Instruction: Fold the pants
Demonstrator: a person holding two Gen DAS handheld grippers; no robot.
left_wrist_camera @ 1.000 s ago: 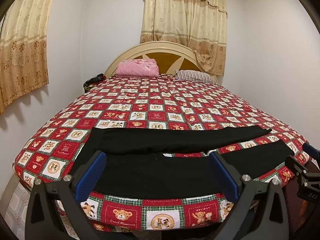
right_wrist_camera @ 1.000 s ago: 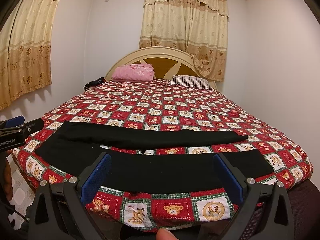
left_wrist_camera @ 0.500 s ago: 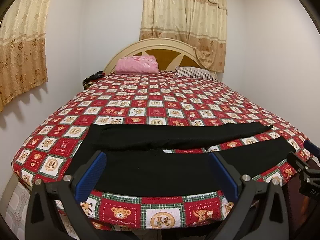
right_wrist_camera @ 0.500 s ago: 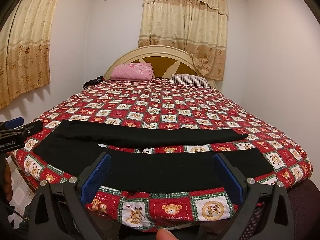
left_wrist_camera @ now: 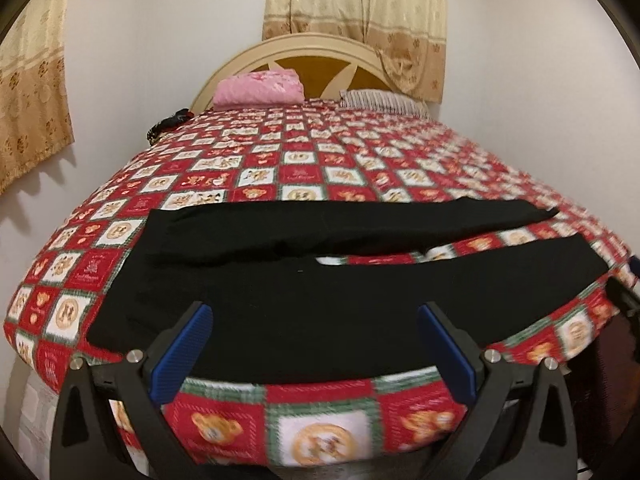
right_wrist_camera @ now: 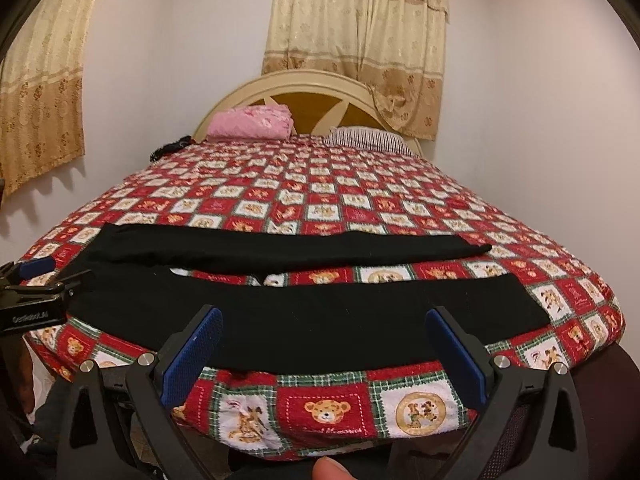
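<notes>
Two black plastic grippers, left gripper and right gripper, each with blue textured finger pads, silver screws; a bare fingertip below.

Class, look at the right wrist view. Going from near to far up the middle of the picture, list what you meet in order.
Right gripper → near leg of the black pants → far leg → patchwork bedspread → pink pillow → headboard → curtain.

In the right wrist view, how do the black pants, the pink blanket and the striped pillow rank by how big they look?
1. Black pants: by far the largest, spread across the near edge of the bed.
2 and 3. Pink blanket and striped pillow: look about alike, so unranked. Both lie far back by the headboard, so distance shrinks them.
</notes>
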